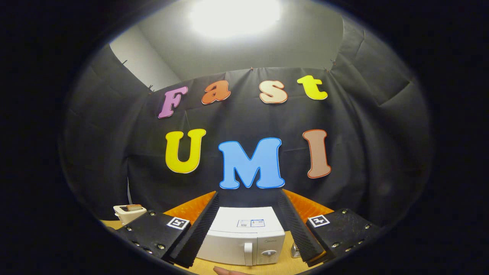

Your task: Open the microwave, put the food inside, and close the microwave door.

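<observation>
From my remote seat I log the largest item first: the booth wall (359, 126), a dark matte cloth hung in soft folds and creases, pinned along its top edge below a pale ceiling lit by one bright diffuse lamp (235, 15). Next, the table (284, 259), a smooth light wood surface, with an orange mat (191, 208) of finely ribbed texture lying at the back, visible on both sides of the appliance. The microwave (244, 235) is a boxy white unit with a flat glossy top carrying a small rectangular sticker; its door is closed, a vertical bar handle (248, 254) and a round dial (269, 253) sit on the front — it stands between the fingers and just ahead of them. The gripper (250, 225) has its fingers spread wide, holding nothing; each finger (196, 233) is a long wedge with a fine sawtooth-ribbed inner face, backed by a flat plate with screws and a square marker. Left of the gripper stands a small cream toaster (128, 212), rounded at the corners, with a brownish slice of food (133, 207) resting in its slot. Right of the microwave, near the right finger, I note a small shiny metallic object (295, 251), too hidden to identify. Smallest: a fingertip (225, 271) at the near table edge, in front of the microwave.
</observation>
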`<move>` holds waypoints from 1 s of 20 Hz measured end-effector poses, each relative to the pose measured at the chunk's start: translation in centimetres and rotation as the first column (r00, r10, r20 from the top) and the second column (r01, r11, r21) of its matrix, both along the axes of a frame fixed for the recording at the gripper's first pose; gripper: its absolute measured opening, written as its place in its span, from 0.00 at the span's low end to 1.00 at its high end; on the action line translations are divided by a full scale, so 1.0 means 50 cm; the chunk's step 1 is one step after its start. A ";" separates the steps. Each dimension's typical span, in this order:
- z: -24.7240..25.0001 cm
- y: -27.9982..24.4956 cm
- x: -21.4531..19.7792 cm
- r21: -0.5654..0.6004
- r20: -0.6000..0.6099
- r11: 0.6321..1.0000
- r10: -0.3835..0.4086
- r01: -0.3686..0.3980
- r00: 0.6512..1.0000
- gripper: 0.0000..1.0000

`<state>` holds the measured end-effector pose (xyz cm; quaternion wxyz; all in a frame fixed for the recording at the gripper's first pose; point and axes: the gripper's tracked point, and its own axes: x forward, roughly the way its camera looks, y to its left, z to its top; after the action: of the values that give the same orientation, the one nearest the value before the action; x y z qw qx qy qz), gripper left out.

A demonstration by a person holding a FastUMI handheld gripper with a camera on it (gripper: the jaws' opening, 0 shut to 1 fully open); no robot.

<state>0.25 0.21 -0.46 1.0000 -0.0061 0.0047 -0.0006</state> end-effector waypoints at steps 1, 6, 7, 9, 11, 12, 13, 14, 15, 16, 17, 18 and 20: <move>-0.001 -0.001 0.001 -0.003 -0.001 1.000 -0.002 0.002 1.000 0.97; -0.009 -0.002 0.003 -0.005 -0.013 1.000 -0.009 0.009 1.000 0.97; -0.011 -0.003 0.003 -0.007 -0.014 1.000 -0.014 0.014 1.000 0.97; -0.020 0.001 0.003 -0.005 -0.018 1.000 -0.013 0.013 1.000 0.97; -0.041 0.007 -0.002 0.007 -0.033 1.000 -0.004 0.005 0.999 0.97; -0.051 0.010 -0.006 0.013 -0.031 1.000 0.003 -0.003 1.000 0.97; -0.066 0.010 -0.006 0.013 -0.026 1.000 0.008 -0.008 1.000 0.97; -0.084 0.007 -0.005 0.007 -0.031 1.000 0.010 -0.010 0.999 0.97; -0.110 0.003 -0.005 -0.003 -0.040 1.000 0.013 -0.013 0.999 0.97; -0.131 -0.001 -0.002 -0.012 -0.046 1.000 0.013 -0.014 0.999 0.97; -0.150 -0.006 -0.003 -0.021 -0.053 1.000 0.014 -0.015 0.998 0.97; -0.170 -0.009 -0.002 -0.032 -0.056 0.999 0.017 -0.019 0.998 0.97; -0.214 -0.010 -0.001 -0.056 -0.068 0.998 0.030 -0.034 0.997 0.97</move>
<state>0.20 -0.29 -11.17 0.9985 -0.0347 0.0383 0.0154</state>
